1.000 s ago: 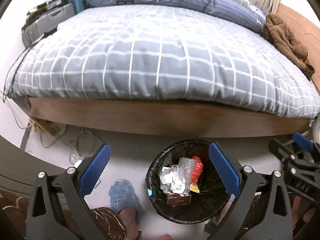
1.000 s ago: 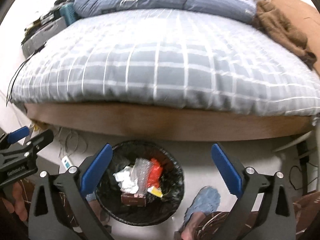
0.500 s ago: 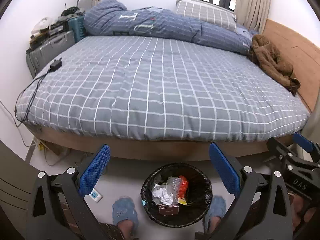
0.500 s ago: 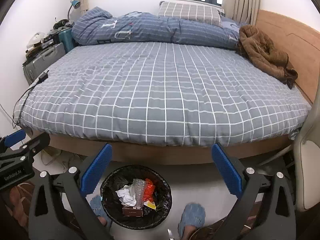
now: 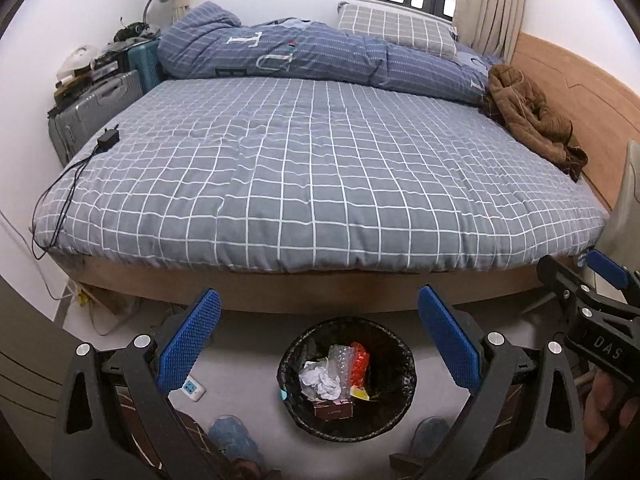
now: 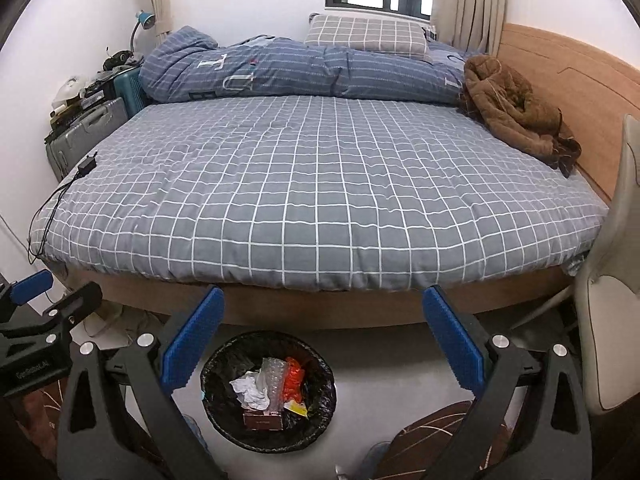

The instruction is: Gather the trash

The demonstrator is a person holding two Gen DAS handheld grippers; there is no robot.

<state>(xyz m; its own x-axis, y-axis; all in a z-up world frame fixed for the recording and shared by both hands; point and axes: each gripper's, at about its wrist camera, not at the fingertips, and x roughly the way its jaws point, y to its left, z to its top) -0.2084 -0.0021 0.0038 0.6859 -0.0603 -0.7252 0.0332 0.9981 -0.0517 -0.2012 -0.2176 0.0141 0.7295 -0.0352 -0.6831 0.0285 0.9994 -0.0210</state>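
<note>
Left wrist view: left hand-held gripper (image 5: 318, 338) gapes empty, right hand-held gripper (image 6: 322, 336) likewise; bin (image 5: 347, 378) at six o'clock holds light, crushable trash (image 5: 320, 380); pinch the crumpled paper's bulk.

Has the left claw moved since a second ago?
Yes. The left claw has risen and pulled back from the bin: the bin looks smaller and lower in its view, and the whole bed now shows.

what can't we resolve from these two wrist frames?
- Bin bottom, both views: covered by crumpled paper, red wrapper, box.
- Box label: too small.
- Floor under the bed: hidden by frame and duvet overhang.
- Person's slippers: cut off by the lower edge and gripper arms.
</note>
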